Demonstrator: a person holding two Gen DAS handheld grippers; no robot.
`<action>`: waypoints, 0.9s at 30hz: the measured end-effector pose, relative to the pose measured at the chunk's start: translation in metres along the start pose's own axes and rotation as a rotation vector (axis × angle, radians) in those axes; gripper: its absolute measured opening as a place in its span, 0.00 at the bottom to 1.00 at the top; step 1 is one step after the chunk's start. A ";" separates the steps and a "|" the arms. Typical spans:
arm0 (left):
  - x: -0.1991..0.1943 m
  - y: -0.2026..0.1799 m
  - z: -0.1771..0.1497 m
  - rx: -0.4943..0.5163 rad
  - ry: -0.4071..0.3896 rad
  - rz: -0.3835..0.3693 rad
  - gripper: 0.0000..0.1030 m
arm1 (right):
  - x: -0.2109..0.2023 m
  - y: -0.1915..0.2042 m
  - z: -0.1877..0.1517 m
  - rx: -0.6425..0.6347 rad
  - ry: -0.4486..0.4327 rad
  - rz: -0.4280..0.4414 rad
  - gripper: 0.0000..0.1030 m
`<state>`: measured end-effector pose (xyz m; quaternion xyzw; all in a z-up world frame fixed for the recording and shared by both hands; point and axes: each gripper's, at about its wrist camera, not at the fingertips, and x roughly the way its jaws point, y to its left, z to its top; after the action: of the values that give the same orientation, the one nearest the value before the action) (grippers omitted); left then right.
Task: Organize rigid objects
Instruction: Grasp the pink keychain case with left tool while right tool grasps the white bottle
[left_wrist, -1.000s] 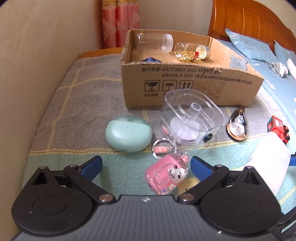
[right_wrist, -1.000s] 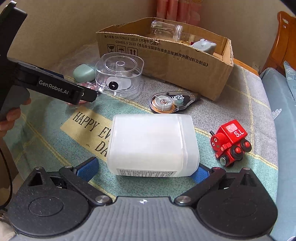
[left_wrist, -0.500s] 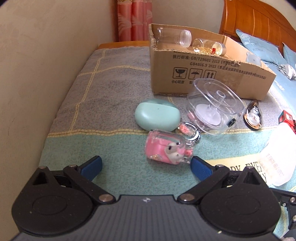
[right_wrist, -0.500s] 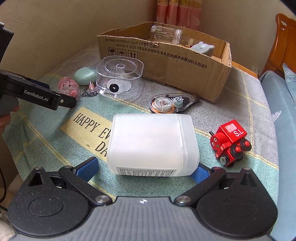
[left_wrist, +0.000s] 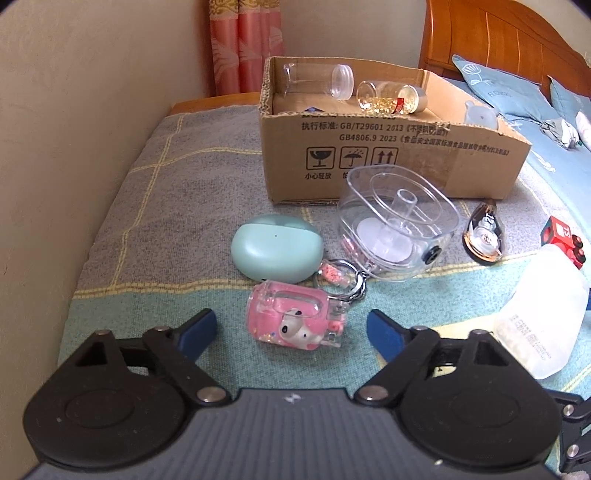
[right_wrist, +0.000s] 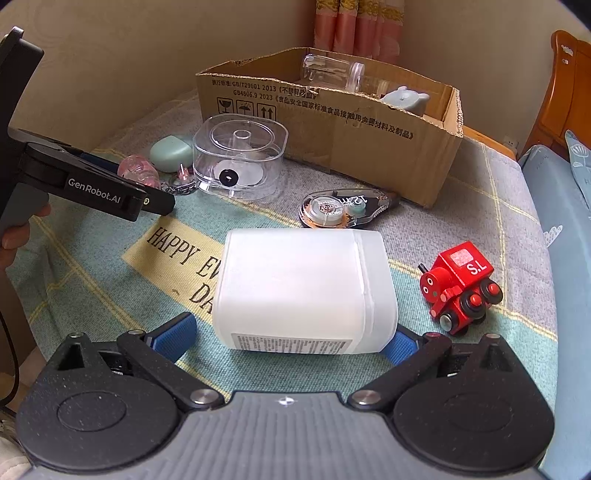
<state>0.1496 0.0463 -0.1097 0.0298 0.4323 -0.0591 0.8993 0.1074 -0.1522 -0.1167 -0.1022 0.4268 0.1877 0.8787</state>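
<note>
The left gripper stood low in the left wrist frame, its blue-padded fingers having just been closing. The pink keychain case, a glossy translucent shell with a cartoon figure inside, lay on its side between them with a gap at each pad.

Just above it in that frame lay the mint earbud case, a smooth rounded pebble shape. To its right sat the clear plastic holder, a rounded rectangular tub with a central tube. A metal ring and chain lay between the two.

The cardboard box, corrugated and printed, filled the upper centre. It held a clear cylindrical jar and a glass vial of gold flakes, both on their sides.

In the right wrist frame the right gripper had its fingers spread around the white plastic bottle, a frosted squarish container lying on its side at centre. The left pad stood clear of it; contact at the right pad could not be told.

A red wooden toy train stood at right. A teardrop-shaped correction tape dispenser lay just above the bottle. All rested on a woven checked cloth.
</note>
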 end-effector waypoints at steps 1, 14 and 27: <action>-0.001 0.000 0.000 -0.002 0.001 -0.009 0.76 | 0.000 0.000 0.000 0.000 -0.001 0.000 1.00; -0.007 -0.005 0.000 0.035 -0.005 -0.004 0.57 | -0.003 0.006 0.010 -0.012 -0.021 -0.026 1.00; -0.010 -0.004 0.006 0.102 0.004 -0.041 0.48 | 0.004 0.009 0.027 -0.056 0.007 -0.070 0.87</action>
<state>0.1479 0.0426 -0.0985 0.0670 0.4312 -0.0996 0.8942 0.1256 -0.1336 -0.1036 -0.1424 0.4208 0.1682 0.8800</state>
